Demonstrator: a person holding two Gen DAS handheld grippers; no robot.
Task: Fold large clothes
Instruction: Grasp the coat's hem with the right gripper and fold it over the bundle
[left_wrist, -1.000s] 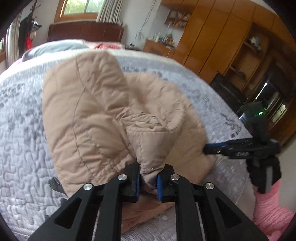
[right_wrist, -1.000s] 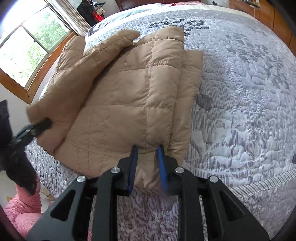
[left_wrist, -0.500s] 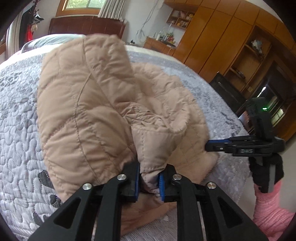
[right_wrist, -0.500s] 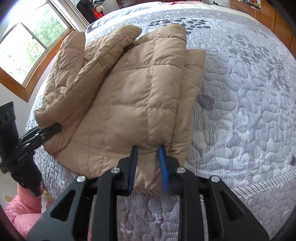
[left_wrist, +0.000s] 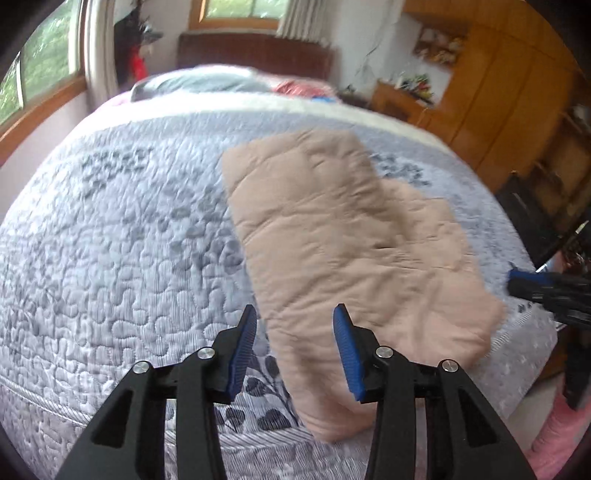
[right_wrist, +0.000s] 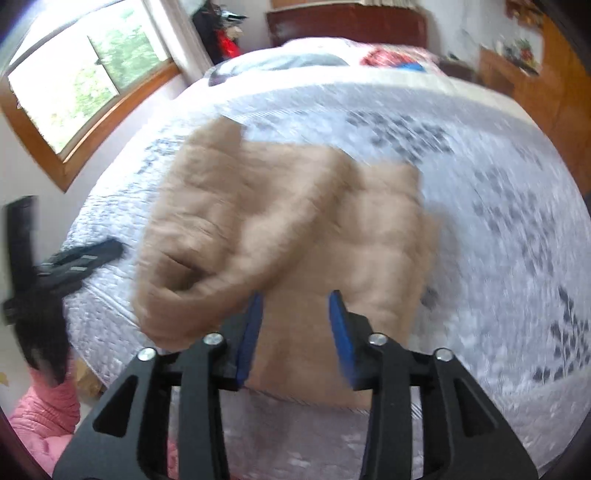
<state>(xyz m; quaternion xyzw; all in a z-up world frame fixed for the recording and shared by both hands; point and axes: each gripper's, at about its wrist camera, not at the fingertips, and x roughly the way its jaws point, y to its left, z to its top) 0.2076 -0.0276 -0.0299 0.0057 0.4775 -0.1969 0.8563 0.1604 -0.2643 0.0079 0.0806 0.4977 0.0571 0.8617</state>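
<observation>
A tan quilted jacket (left_wrist: 354, 251) lies folded on the grey patterned bedspread (left_wrist: 122, 258), near the bed's front edge. My left gripper (left_wrist: 295, 350) hovers above its near left corner, jaws opening, pads clear of the cloth. In the right wrist view the same jacket (right_wrist: 295, 229) is blurred by motion. My right gripper (right_wrist: 295, 332) hangs above its near edge, jaws opening with nothing pinched between them. The right gripper (left_wrist: 546, 288) shows at the left wrist view's right edge. At the left edge of the right wrist view is the left gripper (right_wrist: 81, 258).
Pillows and a dark wooden headboard (left_wrist: 255, 55) stand at the far end of the bed. Wooden cabinets (left_wrist: 498, 96) line the right wall. A window (right_wrist: 88, 74) is on the left. A pink sleeve (right_wrist: 44, 413) shows low at the left.
Both grippers let go of the jacket, opened and lifted away from it. The jacket now lies flatter on the bed. The left wrist view has swung left.
</observation>
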